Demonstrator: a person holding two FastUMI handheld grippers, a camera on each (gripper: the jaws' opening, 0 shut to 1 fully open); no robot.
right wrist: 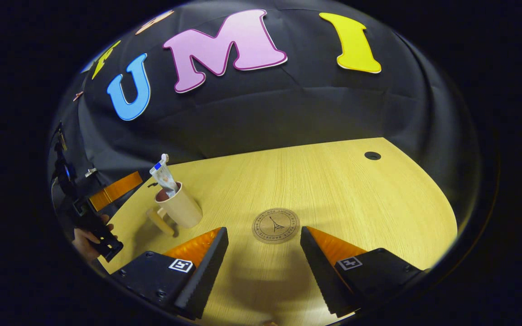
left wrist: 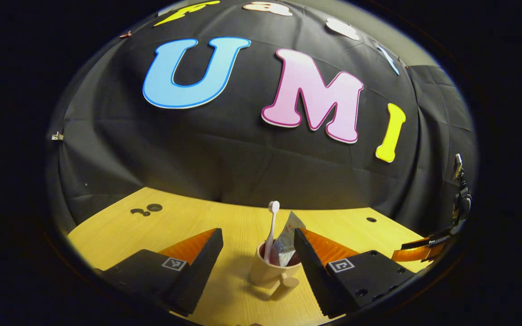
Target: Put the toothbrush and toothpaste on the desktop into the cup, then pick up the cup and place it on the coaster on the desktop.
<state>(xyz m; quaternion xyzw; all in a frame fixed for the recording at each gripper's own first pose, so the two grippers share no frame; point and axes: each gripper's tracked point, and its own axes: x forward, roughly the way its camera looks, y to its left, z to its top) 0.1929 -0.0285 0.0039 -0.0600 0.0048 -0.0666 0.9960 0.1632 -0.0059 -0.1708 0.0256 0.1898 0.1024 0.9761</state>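
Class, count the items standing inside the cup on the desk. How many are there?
2. The toothbrush stands upright in the cup, head up. The toothpaste tube leans beside it. Anything smaller at the bottom would be hidden.

We see a staged recording booth, black cloth wall [left wrist: 224, 158] clipped up behind, pale wooden bench [right wrist: 333, 190] with cable holes [right wrist: 372, 155], dim surroundings, light falling on the bench alone

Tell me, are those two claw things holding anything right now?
No, nothing is held. The left gripper is open around the cup without pressing it. The right gripper is open above the desktop, near the coaster.
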